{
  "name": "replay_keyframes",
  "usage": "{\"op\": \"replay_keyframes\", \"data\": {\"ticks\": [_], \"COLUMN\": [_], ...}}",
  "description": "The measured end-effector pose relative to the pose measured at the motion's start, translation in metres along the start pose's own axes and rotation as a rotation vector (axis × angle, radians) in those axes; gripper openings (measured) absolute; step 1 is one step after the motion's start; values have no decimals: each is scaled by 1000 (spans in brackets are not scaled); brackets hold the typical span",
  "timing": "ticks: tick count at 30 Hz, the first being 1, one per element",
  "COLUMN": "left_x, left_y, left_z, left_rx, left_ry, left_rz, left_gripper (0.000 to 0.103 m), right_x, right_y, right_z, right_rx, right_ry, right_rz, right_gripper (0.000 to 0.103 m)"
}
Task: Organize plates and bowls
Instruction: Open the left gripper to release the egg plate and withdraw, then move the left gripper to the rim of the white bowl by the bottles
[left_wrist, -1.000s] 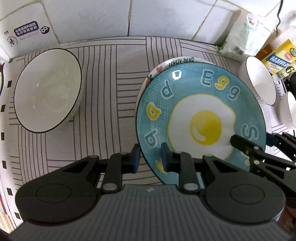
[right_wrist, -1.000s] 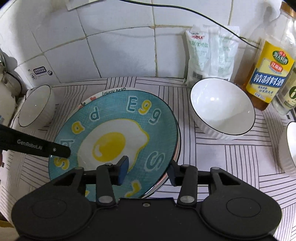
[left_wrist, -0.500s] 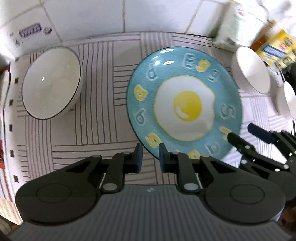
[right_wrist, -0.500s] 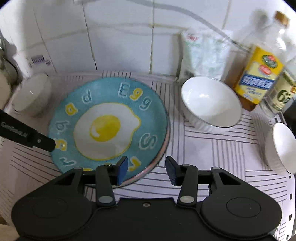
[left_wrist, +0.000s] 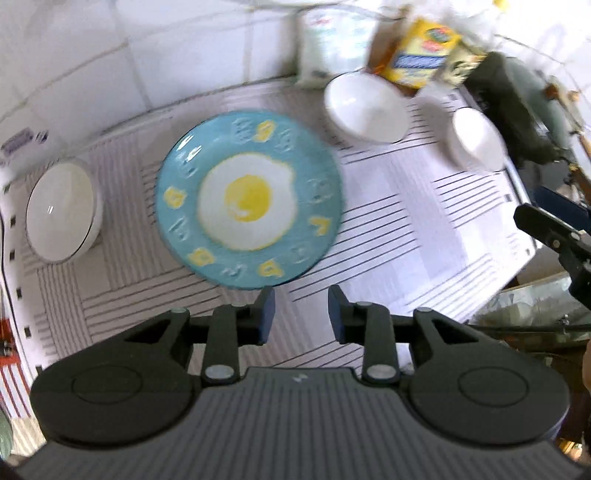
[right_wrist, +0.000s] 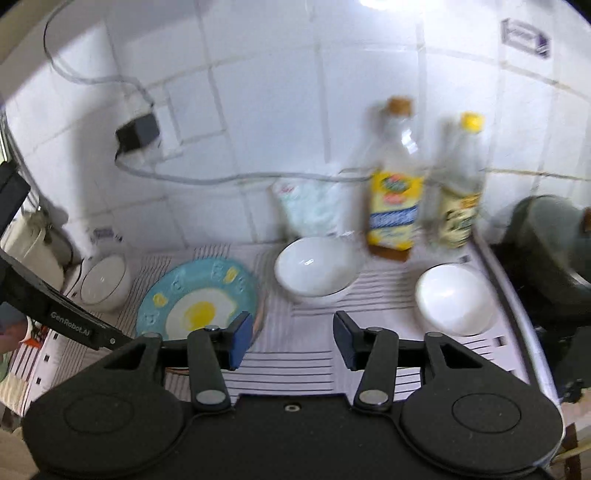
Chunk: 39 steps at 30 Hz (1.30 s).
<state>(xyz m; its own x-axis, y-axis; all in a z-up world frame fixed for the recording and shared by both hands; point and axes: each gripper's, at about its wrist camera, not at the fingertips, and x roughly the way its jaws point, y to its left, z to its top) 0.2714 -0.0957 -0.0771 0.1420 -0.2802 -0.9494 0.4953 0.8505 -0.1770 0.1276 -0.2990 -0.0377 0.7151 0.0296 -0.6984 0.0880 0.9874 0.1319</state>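
**mossy_k:** So the egg plate (left_wrist: 248, 199) lies flat on the striped mat (left_wrist: 399, 206), and neither tool has anything. Left gripper (left_wrist: 301, 314) has its fingers spread, hanging over the mat just short of the plate's near rim. Right gripper (right_wrist: 291, 341) is spread too, empty, up over the mat. I'd guess bowls are next?

**tinpan:** Probably. There's a middle bowl (right_wrist: 317, 271) right of the plate, a right bowl (right_wrist: 454, 299) near the mat's edge, and a left bowl (left_wrist: 61, 210) on the plate's other side. If it were me I'd pinch a bowl's wall with one finger inside and one outside, lift straight up, then nest it squarely. They're glossy, so a shallow grip might slip.

**mossy_k:** Views differ a lot, btw. The left wrist looks down on the plate and the left bowl's inside.

**tinpan:** Yeah, and the right wrist shows the oil bottle (right_wrist: 395, 192) at full height, a second bottle (right_wrist: 460, 188), a white bag (right_wrist: 314, 208) and a wall adapter (right_wrist: 136, 131). Both are blurry though.
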Motion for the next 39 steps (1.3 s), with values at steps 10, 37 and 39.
{"op": "replay_keyframes", "data": {"ticks": [10, 37, 39], "left_x": [-12, 123, 137], "left_y": [-61, -190, -199], "left_z": [20, 111, 117], "left_rx": [61, 17, 15], "left_ry": [-99, -225, -199], "left_rz": [-41, -56, -48], "left_gripper": [35, 63, 63], "right_x": [-41, 120, 132], "right_y": [-44, -189, -191], "right_z": [-18, -63, -69], "right_rx": [-69, -135, -132], "right_ry": [-52, -14, -27], "right_rz": [-55, -116, -123], "right_gripper": [56, 91, 92]}}
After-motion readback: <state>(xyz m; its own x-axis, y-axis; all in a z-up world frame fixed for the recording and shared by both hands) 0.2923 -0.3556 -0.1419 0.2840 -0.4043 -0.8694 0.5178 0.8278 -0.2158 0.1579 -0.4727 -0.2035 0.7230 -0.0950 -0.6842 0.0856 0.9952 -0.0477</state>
